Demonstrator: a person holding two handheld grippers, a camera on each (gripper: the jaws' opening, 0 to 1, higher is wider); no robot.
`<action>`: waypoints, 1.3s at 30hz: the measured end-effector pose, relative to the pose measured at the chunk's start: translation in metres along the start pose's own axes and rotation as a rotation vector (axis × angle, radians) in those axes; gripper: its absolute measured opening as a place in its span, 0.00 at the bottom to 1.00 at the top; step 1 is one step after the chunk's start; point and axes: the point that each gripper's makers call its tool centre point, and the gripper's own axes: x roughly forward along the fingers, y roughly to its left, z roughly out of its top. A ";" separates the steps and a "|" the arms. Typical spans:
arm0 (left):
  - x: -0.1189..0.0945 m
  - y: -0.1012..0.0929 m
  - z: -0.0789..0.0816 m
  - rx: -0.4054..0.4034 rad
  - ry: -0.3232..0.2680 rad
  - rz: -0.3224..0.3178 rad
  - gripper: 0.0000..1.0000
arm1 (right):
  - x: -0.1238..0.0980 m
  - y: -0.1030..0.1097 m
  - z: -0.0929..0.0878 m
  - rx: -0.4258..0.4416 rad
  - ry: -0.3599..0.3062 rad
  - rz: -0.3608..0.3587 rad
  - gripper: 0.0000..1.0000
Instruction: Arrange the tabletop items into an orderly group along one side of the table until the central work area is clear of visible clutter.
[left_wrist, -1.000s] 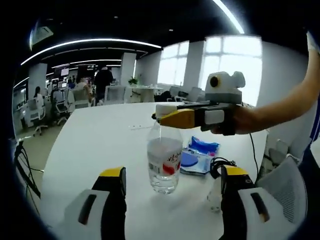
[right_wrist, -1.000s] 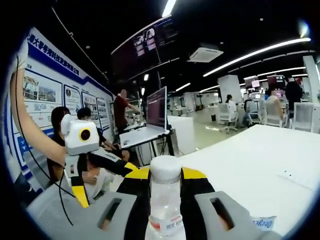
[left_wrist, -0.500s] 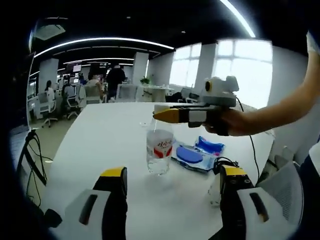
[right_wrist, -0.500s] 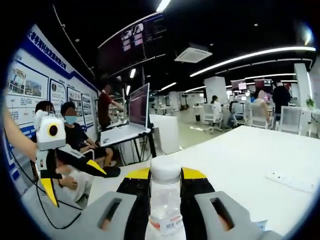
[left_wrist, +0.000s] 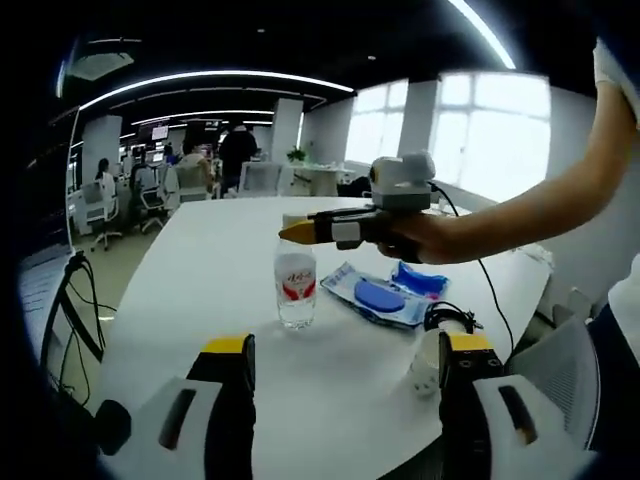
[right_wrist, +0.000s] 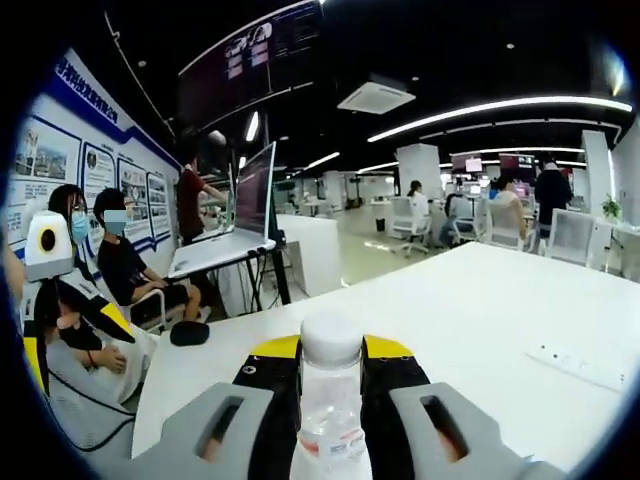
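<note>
A clear plastic water bottle (left_wrist: 296, 289) with a red label stands upright on the white tabletop (left_wrist: 200, 300), its white cap (right_wrist: 331, 340) clamped between the closed right tongs (right_wrist: 331, 385). Just beside it lie a blue wipes packet (left_wrist: 375, 297) and a coiled black cable (left_wrist: 447, 317). The left tongs (left_wrist: 345, 372) hang open near the tabletop's edge, gripping nothing.

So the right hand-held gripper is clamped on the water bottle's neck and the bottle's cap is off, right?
Not quite. The right hand-held gripper is clamped on the water bottle, but the white cap is on, as the right gripper view shows.
</note>
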 end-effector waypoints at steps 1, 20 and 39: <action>-0.001 0.000 0.001 -0.003 -0.003 0.000 0.74 | 0.003 -0.001 0.000 -0.002 0.002 -0.010 0.17; -0.002 0.004 0.002 -0.089 -0.051 0.053 0.72 | 0.013 -0.013 0.007 0.003 -0.025 -0.076 0.18; -0.003 0.009 0.000 -0.128 -0.064 0.069 0.69 | 0.017 -0.008 0.005 -0.051 -0.002 -0.132 0.18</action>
